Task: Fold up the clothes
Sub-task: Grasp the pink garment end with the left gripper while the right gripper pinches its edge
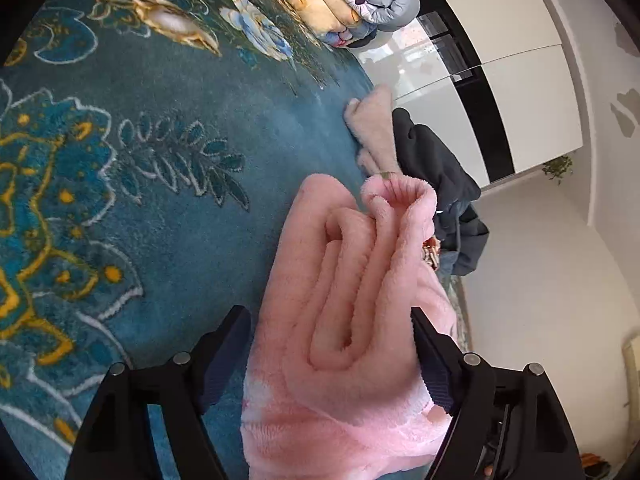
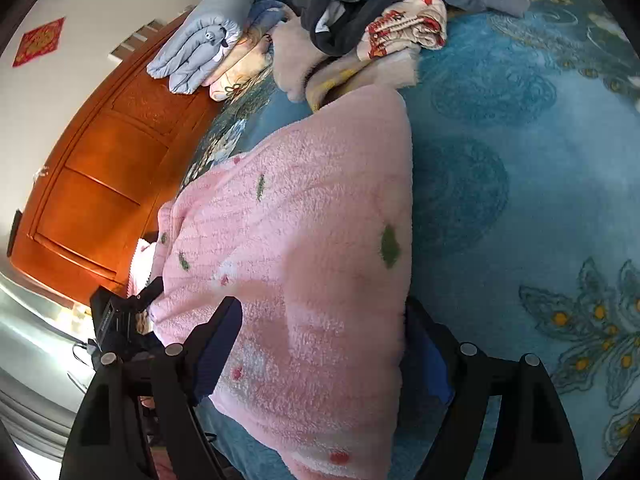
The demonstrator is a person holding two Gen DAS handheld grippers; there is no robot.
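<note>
While jaws gape: pink fleece garment (image 2: 304, 240) on blue blanket (image 1: 168, 208).

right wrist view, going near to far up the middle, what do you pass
right gripper, jaws open around the pink fleece garment → yellow-trimmed cream fleece → dark navy garment in the unfolded pile, all on the teal floral blanket
</note>
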